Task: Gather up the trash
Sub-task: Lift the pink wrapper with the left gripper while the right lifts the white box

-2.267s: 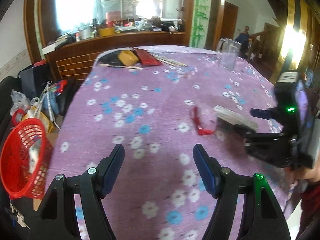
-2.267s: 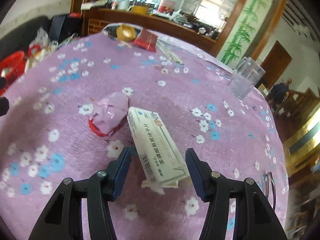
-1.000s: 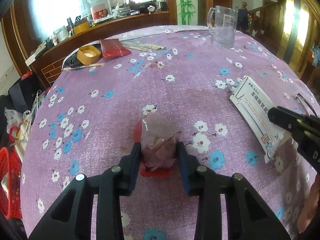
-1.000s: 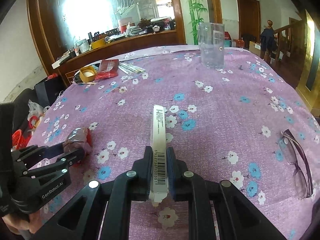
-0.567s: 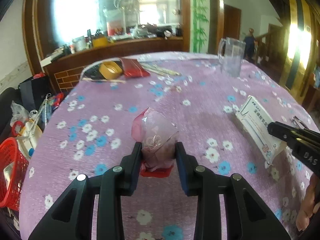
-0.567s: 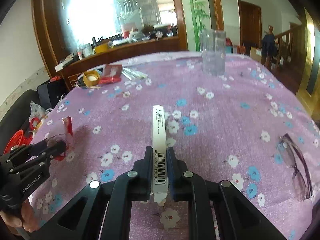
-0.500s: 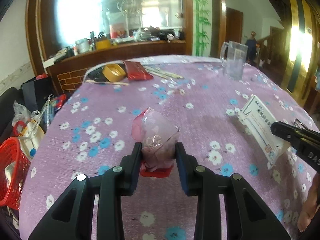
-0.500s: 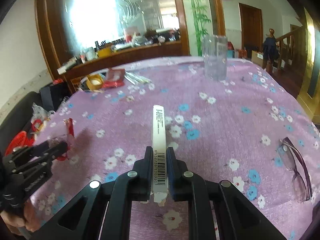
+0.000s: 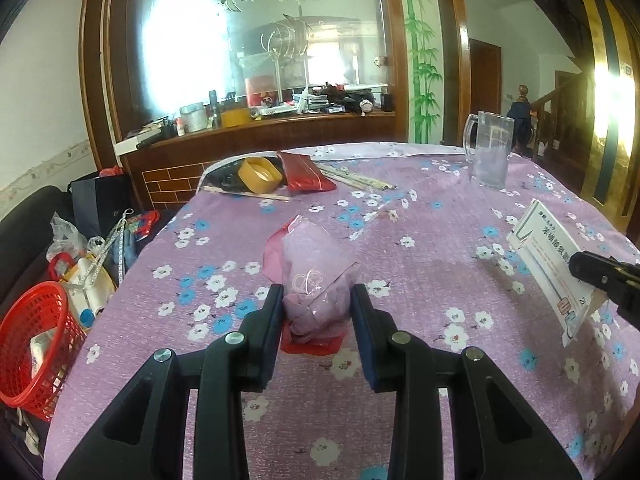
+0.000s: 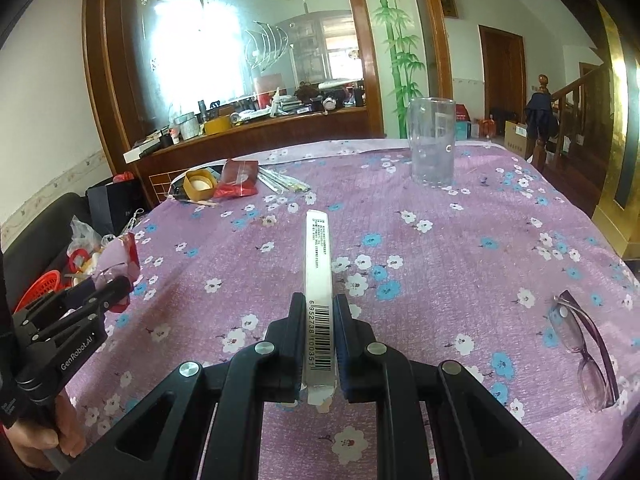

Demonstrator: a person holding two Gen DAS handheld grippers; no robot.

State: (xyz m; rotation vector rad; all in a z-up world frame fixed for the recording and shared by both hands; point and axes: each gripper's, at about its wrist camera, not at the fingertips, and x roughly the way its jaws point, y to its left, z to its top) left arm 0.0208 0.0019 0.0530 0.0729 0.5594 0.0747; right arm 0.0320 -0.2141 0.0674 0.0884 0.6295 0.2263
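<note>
My left gripper [image 9: 317, 304] is shut on a crumpled pink and red plastic wrapper [image 9: 312, 276] and holds it above the purple flowered tablecloth [image 9: 420, 240]. My right gripper [image 10: 317, 322] is shut on a flat white medicine box [image 10: 318, 256] with a barcode, held edge up over the table. The box also shows in the left wrist view [image 9: 548, 264], at the right. The left gripper [image 10: 102, 290] with the wrapper [image 10: 124, 256] shows at the left of the right wrist view. A red trash basket [image 9: 36, 332] stands on the floor left of the table.
A clear glass mug [image 9: 488, 150] stands at the far right of the table. A tape roll [image 9: 260, 175], a red packet [image 9: 306, 170] and chopsticks [image 9: 360, 178] lie at the far edge. Glasses [image 10: 586, 354] lie at the right. Bags and clutter [image 9: 88, 256] sit by the basket.
Both grippers closed on their items, the left on the wrapper and the right on the box, and lifted them off the table. In the last half second they rose slightly.
</note>
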